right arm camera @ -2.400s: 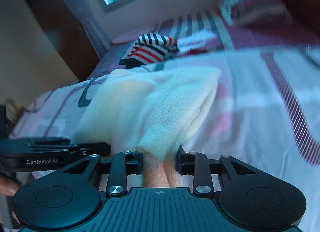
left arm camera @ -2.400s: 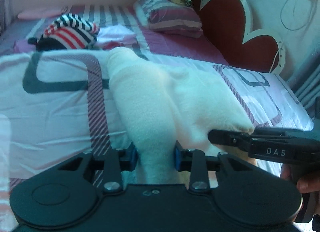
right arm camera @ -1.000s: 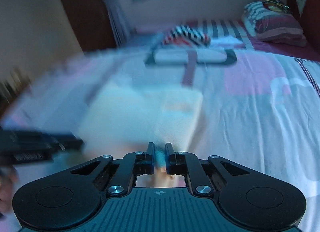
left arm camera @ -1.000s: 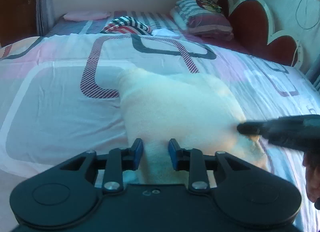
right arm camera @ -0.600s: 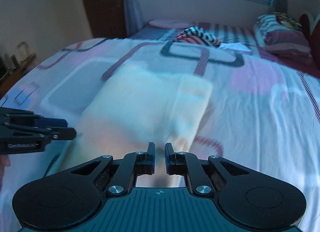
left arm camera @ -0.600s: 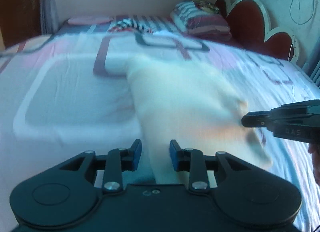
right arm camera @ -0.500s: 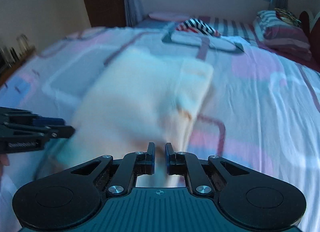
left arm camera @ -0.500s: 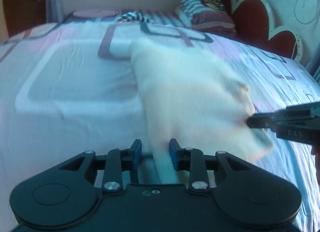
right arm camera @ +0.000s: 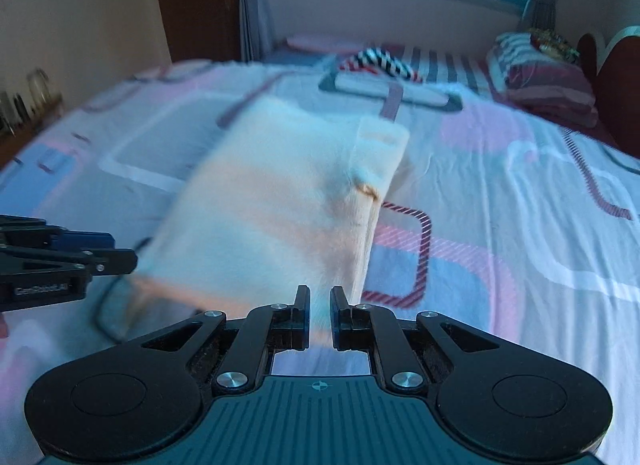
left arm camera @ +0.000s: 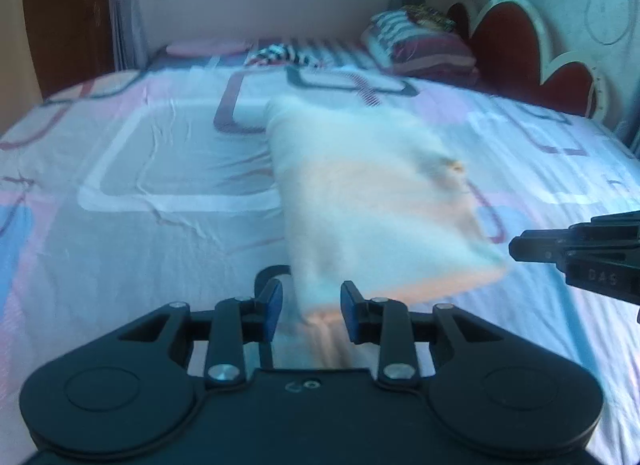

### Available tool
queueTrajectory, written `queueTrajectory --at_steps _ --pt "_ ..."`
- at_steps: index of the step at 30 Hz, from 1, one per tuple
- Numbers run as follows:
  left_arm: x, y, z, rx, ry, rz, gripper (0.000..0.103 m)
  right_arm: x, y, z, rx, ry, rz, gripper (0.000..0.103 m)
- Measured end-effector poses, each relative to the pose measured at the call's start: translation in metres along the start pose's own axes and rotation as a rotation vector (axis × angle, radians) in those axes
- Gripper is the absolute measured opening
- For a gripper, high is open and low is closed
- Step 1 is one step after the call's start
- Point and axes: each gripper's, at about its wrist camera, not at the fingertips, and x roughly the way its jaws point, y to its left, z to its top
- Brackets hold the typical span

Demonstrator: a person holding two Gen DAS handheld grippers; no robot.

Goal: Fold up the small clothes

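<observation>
— While both hands drew back toward the foot of the bed (left arm camera: 168, 153), did you see what the cream garment (left arm camera: 376, 201) did?

— It came with them. A couple of seconds before, it hung bunched up off the sheet; now it lay stretched out long on the patterned bedspread, far end up near the dark loop in the print, near edge pinched at both corners.

— So both were gripping?

— Yes. The left claw (left arm camera: 311, 311) had its blue pads fairly wide apart, but a thick wad of the near-left corner was clamped between them. The right claw (right arm camera: 319, 317) was nearly closed, with only a thin layer of the near-right edge held in the slit.

— And the striped clothes (right arm camera: 380, 61) at the back?

— Untouched, lying far up the bed beside the pillow (right arm camera: 548, 81).

— What did it mean for the fold?

— I'd judge the dragging had flattened the piece, so it was about ready to be doubled over. The picture was smeared with motion, so I couldn't tell whether wrinkles remained.
</observation>
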Motion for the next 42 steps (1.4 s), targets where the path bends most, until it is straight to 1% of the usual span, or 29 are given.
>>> queueTrajectory --at_steps 3,5,7,9,12,13,14,18,20,22,23,26,27,28,29,30,31,32,35,38,39,40,41,42 --pt "-0.044 -0.005 -0.010 -0.007 -0.067 -0.006 0.030 -0.049 0.003 -0.013 0.030 -0.061 0.008 0.009" --pt "-0.069 -0.009 -0.017 -0.020 -0.097 0.000 0.030 -0.081 0.005 -0.022 0.056 -0.100 0.004 0.010" --pt "-0.091 -0.016 -0.023 -0.009 -0.124 0.005 0.031 -0.108 0.008 -0.029 0.078 -0.128 -0.006 0.010" --pt "-0.115 -0.022 -0.032 0.009 -0.160 0.018 0.034 -0.131 0.011 -0.036 0.102 -0.149 -0.007 0.010" --pt "-0.146 -0.027 -0.039 0.012 -0.203 0.027 0.039 -0.165 0.020 -0.048 0.100 -0.188 -0.016 0.010" --pt "-0.157 -0.029 -0.043 0.012 -0.221 0.028 0.047 -0.175 0.023 -0.052 0.097 -0.200 -0.017 0.010" --pt "-0.165 -0.031 -0.045 0.011 -0.233 0.033 0.051 -0.183 0.027 -0.055 0.094 -0.210 -0.020 0.010" --pt "-0.193 -0.042 -0.056 0.018 -0.272 0.025 0.053 -0.212 0.044 -0.070 0.086 -0.245 -0.018 0.010" --pt "-0.206 -0.048 -0.063 0.026 -0.296 0.021 0.059 -0.224 0.053 -0.076 0.078 -0.257 -0.027 0.010" --pt "-0.220 -0.053 -0.073 0.030 -0.328 0.021 0.062 -0.236 0.060 -0.082 0.073 -0.266 -0.025 0.010" --pt "-0.226 -0.056 -0.077 0.033 -0.336 0.027 0.066 -0.242 0.062 -0.085 0.078 -0.275 -0.028 0.010" --pt "-0.240 -0.057 -0.086 0.013 -0.365 0.028 0.071 -0.257 0.062 -0.095 0.115 -0.295 -0.037 0.010" --pt "-0.242 -0.056 -0.087 0.002 -0.368 0.029 0.072 -0.261 0.062 -0.097 0.126 -0.299 -0.038 0.015" --pt "-0.244 -0.056 -0.089 -0.001 -0.366 0.034 0.073 -0.264 0.063 -0.099 0.133 -0.303 -0.048 0.050" --pt "-0.245 -0.056 -0.089 -0.005 -0.368 0.051 0.075 -0.267 0.064 -0.100 0.142 -0.316 -0.064 0.080" --pt "-0.246 -0.055 -0.090 -0.015 -0.373 0.074 0.077 -0.271 0.065 -0.102 0.149 -0.345 -0.082 0.101" --pt "-0.246 -0.055 -0.090 -0.024 -0.377 0.096 0.078 -0.273 0.067 -0.105 0.142 -0.394 -0.094 0.103" --pt "-0.245 -0.055 -0.091 -0.029 -0.374 0.109 0.079 -0.273 0.069 -0.104 0.127 -0.399 -0.103 0.103" --pt "-0.246 -0.055 -0.092 -0.020 -0.383 0.142 0.080 -0.268 0.075 -0.103 0.116 -0.385 -0.113 0.103" --pt "-0.252 -0.054 -0.094 -0.014 -0.397 0.136 0.080 -0.264 0.078 -0.106 0.108 -0.373 -0.133 0.103" --pt "-0.254 -0.055 -0.096 -0.006 -0.415 0.132 0.080 -0.264 0.078 -0.109 0.106 -0.372 -0.131 0.103" --pt "-0.256 -0.056 -0.098 0.007 -0.425 0.136 0.076 -0.263 0.078 -0.110 0.105 -0.372 -0.127 0.103" --pt "-0.256 -0.058 -0.099 0.022 -0.426 0.148 0.065 -0.262 0.079 -0.111 0.105 -0.368 -0.126 0.103" --pt "-0.257 -0.060 -0.100 0.043 -0.432 0.163 0.037 -0.264 0.078 -0.114 0.106 -0.366 -0.126 0.103"
